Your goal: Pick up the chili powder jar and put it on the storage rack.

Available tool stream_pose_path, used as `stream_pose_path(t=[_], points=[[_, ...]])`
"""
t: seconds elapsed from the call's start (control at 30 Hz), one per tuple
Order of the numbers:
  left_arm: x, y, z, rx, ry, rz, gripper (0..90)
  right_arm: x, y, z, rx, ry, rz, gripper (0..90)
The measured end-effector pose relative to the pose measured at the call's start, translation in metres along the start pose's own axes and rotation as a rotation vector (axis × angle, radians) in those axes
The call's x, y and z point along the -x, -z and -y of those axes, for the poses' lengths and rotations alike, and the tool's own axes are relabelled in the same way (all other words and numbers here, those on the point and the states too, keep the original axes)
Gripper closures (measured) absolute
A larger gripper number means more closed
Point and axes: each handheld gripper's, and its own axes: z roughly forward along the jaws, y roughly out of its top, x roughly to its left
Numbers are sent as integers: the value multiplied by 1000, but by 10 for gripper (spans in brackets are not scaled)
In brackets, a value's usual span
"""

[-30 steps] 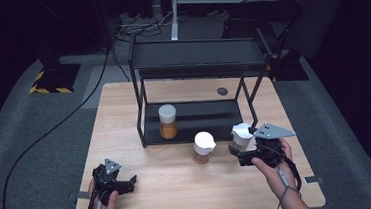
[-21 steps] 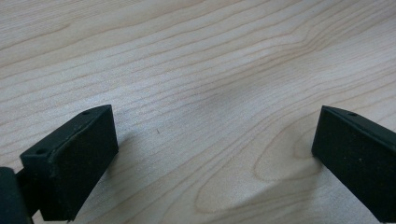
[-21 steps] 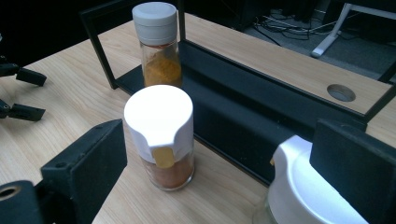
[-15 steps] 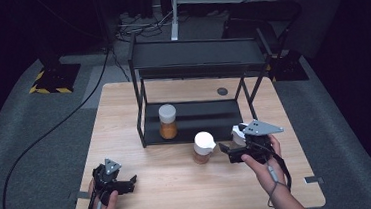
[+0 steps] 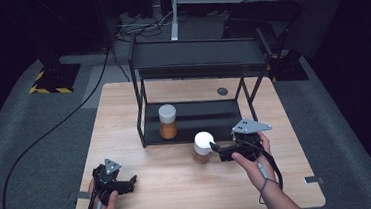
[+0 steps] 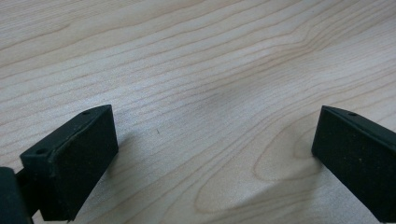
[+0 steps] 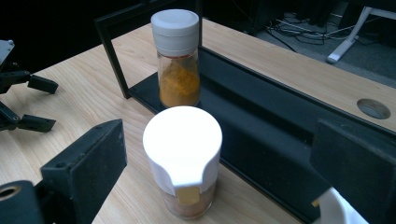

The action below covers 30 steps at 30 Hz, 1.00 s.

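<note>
Two spice jars in play. The white-capped jar (image 5: 203, 147) stands upright on the bare table (image 5: 124, 119) just in front of the black rack (image 5: 195, 63), at about 4 o'clock from the yellow-spice jar (image 5: 167, 121), which sits on the rack's lower shelf. In the right gripper view the white-capped jar (image 7: 183, 161) shows a flip lid and brownish contents, and it stands between the two jaws, with clear gaps on both sides.

Right gripper (image 5: 216, 149): jaws spread wide, nothing grasped, pads not touching the jar. Against the frames from a second back, this hand has slid toward 9 o'clock across the table, from beside the rack's right leg to close by the jar, so the jar now sits in the jaw mouth. Jaw spread reads unchanged over that interval. A second white-lidded item (image 7: 338, 207) shows at the lower right edge of that view; identity unclear.

Left gripper (image 5: 124, 183): parked at the near-left corner of the table, around 8 o'clock from the jar, jaws apart over bare wood (image 6: 210, 93), unmoved.

Judgement: approach looks nearly complete; closing on the jar body below the cap seems the next call. Risk: nudging the jar over.
</note>
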Motion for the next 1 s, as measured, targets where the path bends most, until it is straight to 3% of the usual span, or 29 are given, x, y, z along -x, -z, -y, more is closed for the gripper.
stream_pose_path(t=[0.53,1.0], points=[[0,0,0,0,0,0,0,-10,-23,-4,-10,19,-36,36],[0,0,0,0,0,0,0,-14,-46,3,-39,11,-49,36]])
